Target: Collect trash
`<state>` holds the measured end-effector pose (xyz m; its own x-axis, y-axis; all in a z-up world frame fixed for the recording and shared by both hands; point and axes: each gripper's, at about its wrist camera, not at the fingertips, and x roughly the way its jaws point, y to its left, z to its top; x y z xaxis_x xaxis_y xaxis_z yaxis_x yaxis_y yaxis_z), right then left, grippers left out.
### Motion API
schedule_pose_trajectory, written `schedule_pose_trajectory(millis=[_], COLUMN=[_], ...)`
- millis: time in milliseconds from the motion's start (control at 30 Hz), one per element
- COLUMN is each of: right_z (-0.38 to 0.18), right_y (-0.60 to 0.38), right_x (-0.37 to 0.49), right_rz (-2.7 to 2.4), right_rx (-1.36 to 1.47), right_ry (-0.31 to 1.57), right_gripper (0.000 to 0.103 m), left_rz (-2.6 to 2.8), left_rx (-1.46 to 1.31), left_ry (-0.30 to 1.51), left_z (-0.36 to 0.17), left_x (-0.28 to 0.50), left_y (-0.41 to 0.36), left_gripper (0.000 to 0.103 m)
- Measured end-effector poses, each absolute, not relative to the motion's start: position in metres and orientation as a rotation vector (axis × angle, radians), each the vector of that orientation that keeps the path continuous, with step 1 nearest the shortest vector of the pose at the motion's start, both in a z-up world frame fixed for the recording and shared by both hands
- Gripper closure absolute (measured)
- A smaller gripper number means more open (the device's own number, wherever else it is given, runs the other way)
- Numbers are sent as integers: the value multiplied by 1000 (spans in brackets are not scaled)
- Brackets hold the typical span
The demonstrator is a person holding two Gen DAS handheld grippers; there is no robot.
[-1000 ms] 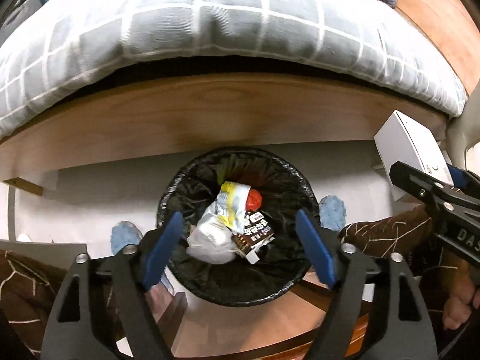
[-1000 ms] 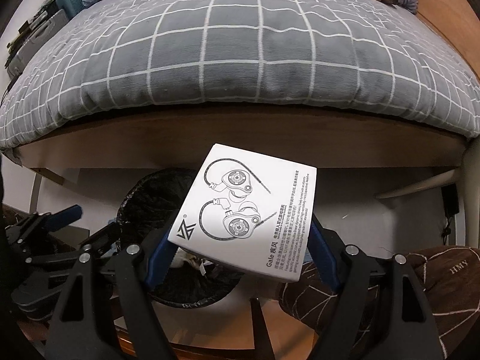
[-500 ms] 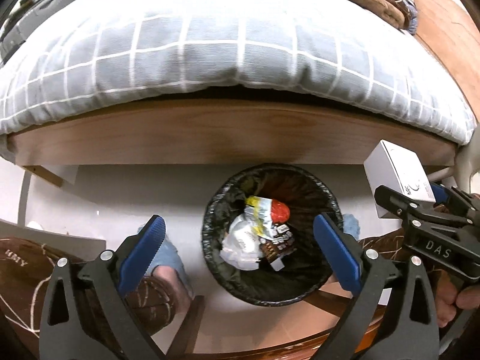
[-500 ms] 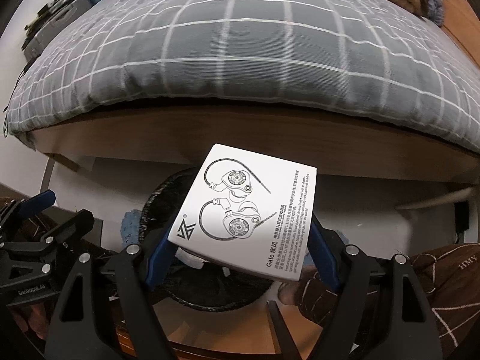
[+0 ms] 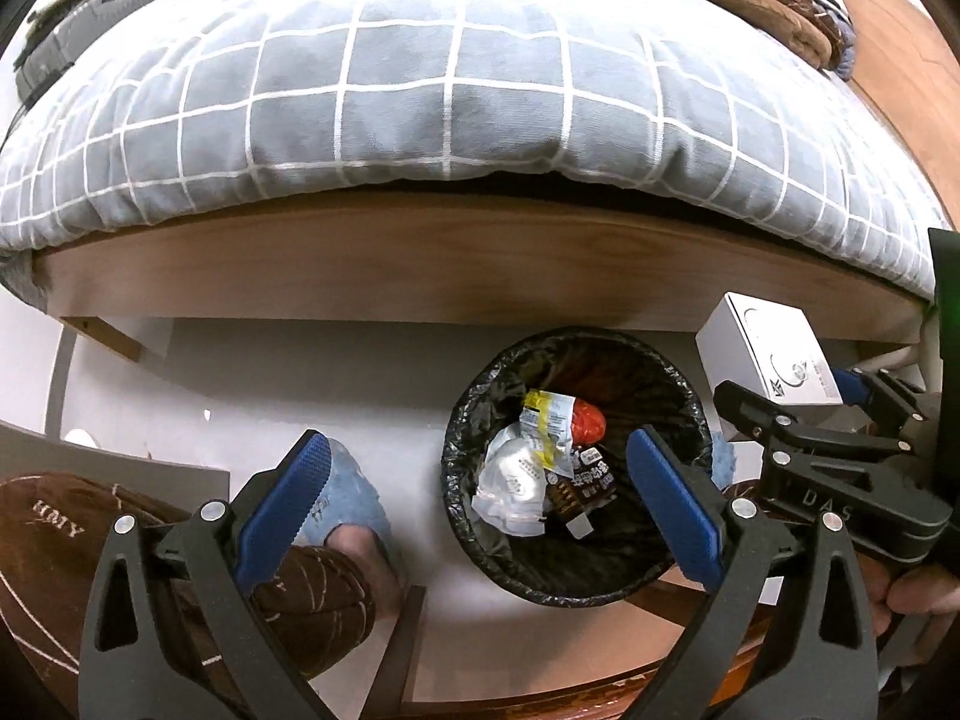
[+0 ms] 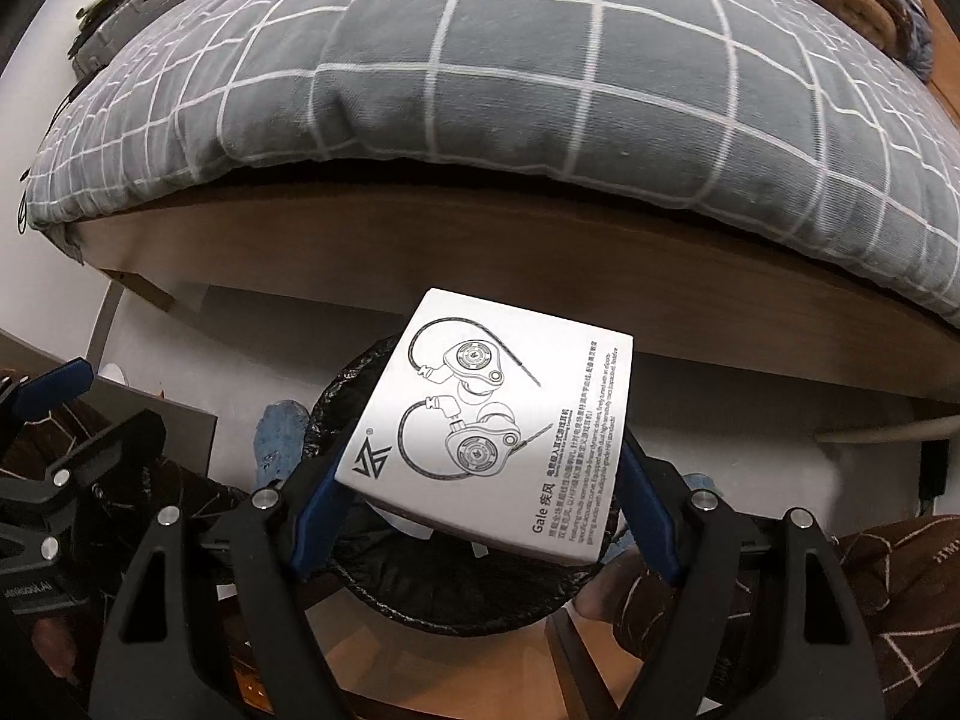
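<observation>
A round bin with a black liner [image 5: 672, 372] stands on the pale floor in front of the bed. In it lie a yellow and red wrapper [image 5: 558, 420], a white packet [image 5: 510, 480] and a brown wrapper [image 5: 585, 483]. My left gripper [image 5: 480, 498] is open wide with nothing between its blue pads [image 5: 288, 498]; the bin sits toward its right finger. My right gripper [image 6: 486, 480] is shut on a white earphone box [image 6: 492, 420], held above the bin [image 6: 360, 384]. The left wrist view shows that box [image 5: 762, 348] at the right, just past the bin's rim.
A bed with a grey checked duvet [image 5: 456, 90] and a wooden frame [image 5: 420, 264] runs across behind the bin. A person's blue slippers [image 5: 342, 492] and brown trouser legs [image 5: 60, 540] stand beside the bin. A wooden edge [image 5: 540, 702] crosses the bottom.
My left gripper's jaws have spread wider and it has shifted left, so the bin now sits right of centre. My right gripper has carried the box leftward over the bin.
</observation>
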<state>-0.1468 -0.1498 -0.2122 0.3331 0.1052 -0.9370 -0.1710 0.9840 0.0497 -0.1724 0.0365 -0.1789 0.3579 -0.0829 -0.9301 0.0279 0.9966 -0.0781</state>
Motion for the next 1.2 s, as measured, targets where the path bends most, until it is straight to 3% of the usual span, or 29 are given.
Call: schedule_pose_trajectory(millis=[167,267,367,767,1200], right_z=[-218,-219,-220,-184,-68], right_y=[-147,-142,-140,-190,-218], right_x=[-150,-148,-149,-155,-200], right_rz=[200,195,173,54,-4], right_rx=[-78,-91,-101,-50,-50], right_ry=[1217,1210,1205,1129,883], right_gripper=[26,13,8,8,8], left_rz=[-73,-72,-71,-100,-149], left_rx=[-56,-60,-64,-84,-73], left_ry=[1204,1208,1210,1171,949], left_z=[-178,-179,-180,-164,-53], left_x=[-172,-171,-170,-163,-185], left_y=[37,37,39,25,0], left_gripper=[6,6,6,6,6])
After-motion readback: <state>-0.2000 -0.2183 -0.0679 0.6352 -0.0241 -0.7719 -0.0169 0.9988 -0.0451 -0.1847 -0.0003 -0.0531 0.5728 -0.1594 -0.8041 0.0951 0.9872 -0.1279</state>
